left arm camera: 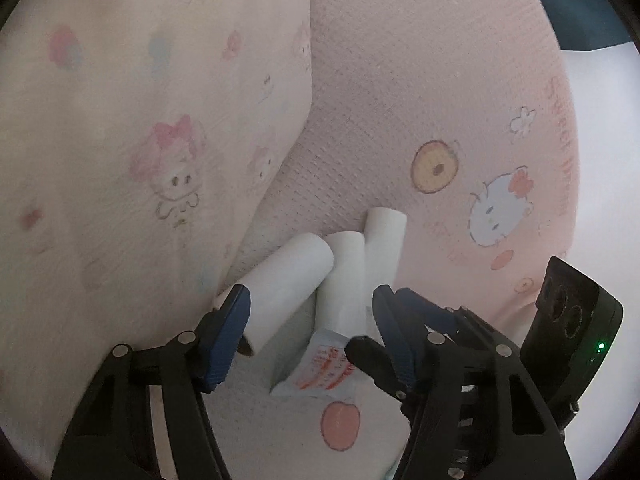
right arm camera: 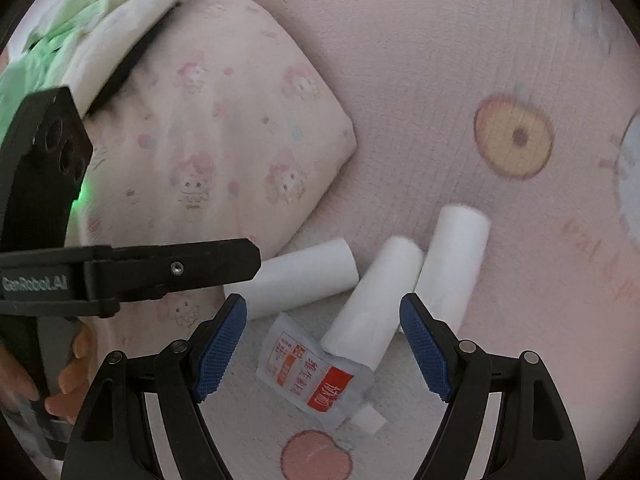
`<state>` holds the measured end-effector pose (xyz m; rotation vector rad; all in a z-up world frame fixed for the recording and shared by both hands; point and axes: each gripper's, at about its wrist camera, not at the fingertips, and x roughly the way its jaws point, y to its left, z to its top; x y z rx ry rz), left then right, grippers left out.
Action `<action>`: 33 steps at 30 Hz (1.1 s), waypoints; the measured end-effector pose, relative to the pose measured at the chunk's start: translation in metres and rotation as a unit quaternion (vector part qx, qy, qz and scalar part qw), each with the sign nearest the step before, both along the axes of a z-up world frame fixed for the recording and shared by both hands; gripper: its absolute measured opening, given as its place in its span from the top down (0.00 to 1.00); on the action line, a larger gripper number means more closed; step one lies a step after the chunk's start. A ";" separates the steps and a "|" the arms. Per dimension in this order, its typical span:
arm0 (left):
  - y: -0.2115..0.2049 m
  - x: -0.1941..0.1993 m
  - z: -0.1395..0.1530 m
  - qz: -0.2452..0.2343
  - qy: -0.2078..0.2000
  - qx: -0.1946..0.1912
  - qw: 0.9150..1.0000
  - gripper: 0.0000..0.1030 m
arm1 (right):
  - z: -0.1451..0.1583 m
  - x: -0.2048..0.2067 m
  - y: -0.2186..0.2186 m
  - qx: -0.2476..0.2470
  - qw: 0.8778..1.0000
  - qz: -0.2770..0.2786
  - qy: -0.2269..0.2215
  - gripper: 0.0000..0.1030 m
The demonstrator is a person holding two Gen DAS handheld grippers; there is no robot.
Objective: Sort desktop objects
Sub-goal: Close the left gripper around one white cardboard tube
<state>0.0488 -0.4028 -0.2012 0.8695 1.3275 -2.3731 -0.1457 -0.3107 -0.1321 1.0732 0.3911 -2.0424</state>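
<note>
Three white paper rolls lie side by side on a pink cartoon-print mat (left arm camera: 400, 100): the left roll (left arm camera: 288, 276) (right arm camera: 300, 276), the middle roll (left arm camera: 344, 276) (right arm camera: 380, 300) and the right roll (left arm camera: 384, 240) (right arm camera: 452, 260). A clear sachet with red and orange print (left arm camera: 320, 368) (right arm camera: 316, 376) lies at their near ends. My left gripper (left arm camera: 310, 296) is open, with the left and middle rolls between its blue pads. My right gripper (right arm camera: 324, 304) is open above the sachet and the middle roll's near end. Each gripper shows at the edge of the other's view.
A pink pillow (left arm camera: 140, 140) (right arm camera: 224, 140) with cartoon prints lies left of the rolls, its corner close to the left roll. Green and white cloth (right arm camera: 100, 12) is bunched behind it. A hand (right arm camera: 68, 384) holds the left gripper's handle. White floor (left arm camera: 592, 100) lies beyond the mat's right edge.
</note>
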 end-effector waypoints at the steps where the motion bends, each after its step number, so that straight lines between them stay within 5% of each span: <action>1: 0.000 -0.004 -0.003 -0.006 0.005 0.005 1.000 0.35 | -0.003 -0.004 0.002 -0.008 1.000 0.000 -0.016 0.25; 3: 0.001 -0.009 -0.005 -0.008 -0.001 0.006 1.000 0.35 | -0.008 -0.009 0.005 -0.013 0.999 -0.005 -0.033 0.25; 8: 0.008 -0.020 0.003 -0.027 -0.071 -0.090 0.993 0.35 | -0.022 -0.014 0.013 -0.006 0.998 -0.015 -0.055 0.25; 12: 0.009 -0.028 -0.005 -0.040 -0.110 -0.115 0.986 0.35 | -0.028 -0.016 0.014 0.000 0.998 -0.021 -0.063 0.44; 19: 0.002 -0.026 -0.016 -0.039 -0.093 -0.053 0.993 0.37 | -0.026 -0.027 0.021 -0.008 0.995 -0.031 -0.090 0.53; 25: 0.003 -0.021 -0.030 -0.042 -0.053 0.041 0.997 0.37 | -0.022 -0.027 0.034 -0.026 0.993 -0.027 -0.113 0.53; 33: 0.013 -0.024 -0.040 -0.036 -0.048 0.056 0.997 0.37 | -0.013 -0.018 0.043 -0.018 0.996 -0.011 -0.091 0.60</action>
